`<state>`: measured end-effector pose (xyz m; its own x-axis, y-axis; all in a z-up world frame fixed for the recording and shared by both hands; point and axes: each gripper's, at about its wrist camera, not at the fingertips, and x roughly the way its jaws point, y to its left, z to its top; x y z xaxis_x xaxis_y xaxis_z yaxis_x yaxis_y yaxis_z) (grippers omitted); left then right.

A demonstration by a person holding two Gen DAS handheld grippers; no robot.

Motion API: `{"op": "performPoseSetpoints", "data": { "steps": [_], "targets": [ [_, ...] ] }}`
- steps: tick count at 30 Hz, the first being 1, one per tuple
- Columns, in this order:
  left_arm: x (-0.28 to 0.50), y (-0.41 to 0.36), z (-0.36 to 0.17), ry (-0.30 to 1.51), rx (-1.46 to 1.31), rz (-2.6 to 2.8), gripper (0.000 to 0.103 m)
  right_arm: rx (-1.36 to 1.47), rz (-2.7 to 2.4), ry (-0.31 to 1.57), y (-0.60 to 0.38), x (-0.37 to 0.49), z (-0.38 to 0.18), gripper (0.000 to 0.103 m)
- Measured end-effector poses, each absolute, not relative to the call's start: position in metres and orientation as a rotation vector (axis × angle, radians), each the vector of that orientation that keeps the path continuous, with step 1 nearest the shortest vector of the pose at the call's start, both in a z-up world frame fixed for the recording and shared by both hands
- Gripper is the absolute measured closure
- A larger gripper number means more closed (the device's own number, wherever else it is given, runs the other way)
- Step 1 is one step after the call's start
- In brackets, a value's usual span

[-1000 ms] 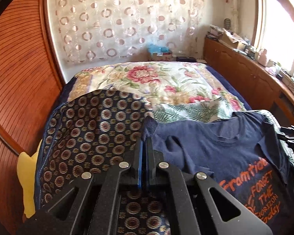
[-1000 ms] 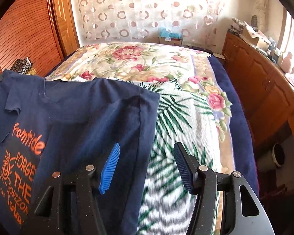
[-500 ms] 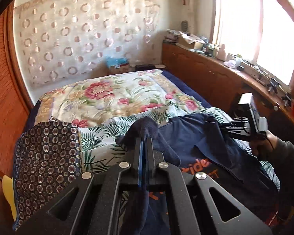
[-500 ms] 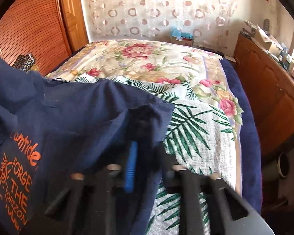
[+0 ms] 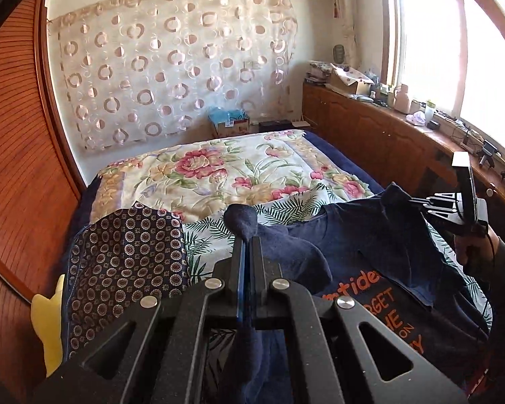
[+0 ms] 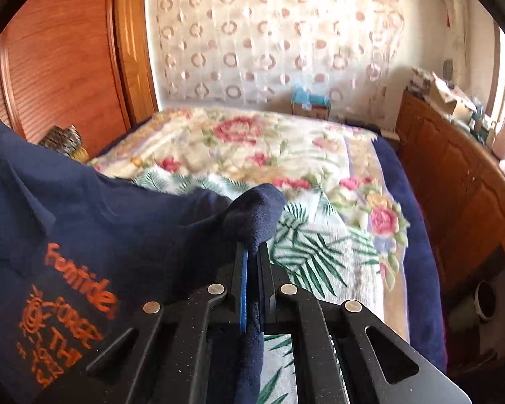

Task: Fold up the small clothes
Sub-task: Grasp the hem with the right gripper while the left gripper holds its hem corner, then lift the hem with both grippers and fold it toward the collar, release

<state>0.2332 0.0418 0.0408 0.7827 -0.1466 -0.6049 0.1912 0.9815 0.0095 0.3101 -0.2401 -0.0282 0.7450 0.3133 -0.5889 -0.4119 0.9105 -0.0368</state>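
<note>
A navy T-shirt [image 5: 370, 249] with orange lettering hangs between both grippers, lifted above the bed. My left gripper [image 5: 247, 240] is shut on one shoulder of the shirt, a bunch of cloth sticking out past the tips. My right gripper [image 6: 252, 247] is shut on the other shoulder, and it also shows at the right of the left wrist view [image 5: 417, 200]. The T-shirt [image 6: 84, 229] fills the left of the right wrist view, its print facing the cameras.
The bed carries a palm-leaf sheet [image 6: 306, 245] and a floral quilt [image 5: 225, 171]. A dark patterned cloth [image 5: 124, 252] and a yellow item [image 5: 47, 320] lie at the left. Wooden cabinets [image 5: 387, 141] with clutter run along the right; a wooden wardrobe [image 6: 57, 67] stands left.
My right gripper closed on the shirt's shoulder. Both grippers then rose, lifting the shirt off the bed, and the left one swung to the right.
</note>
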Motion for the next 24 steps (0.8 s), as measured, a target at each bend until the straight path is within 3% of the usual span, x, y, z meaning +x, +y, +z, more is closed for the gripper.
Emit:
{"op": "performPoseSetpoints", "data": {
  "steps": [24],
  "targets": [
    [0.107, 0.059, 0.024, 0.601, 0.045, -0.185, 0.100, -0.146, 0.492, 0.457, -0.267, 0.142, -0.007, 0.099]
  ]
}}
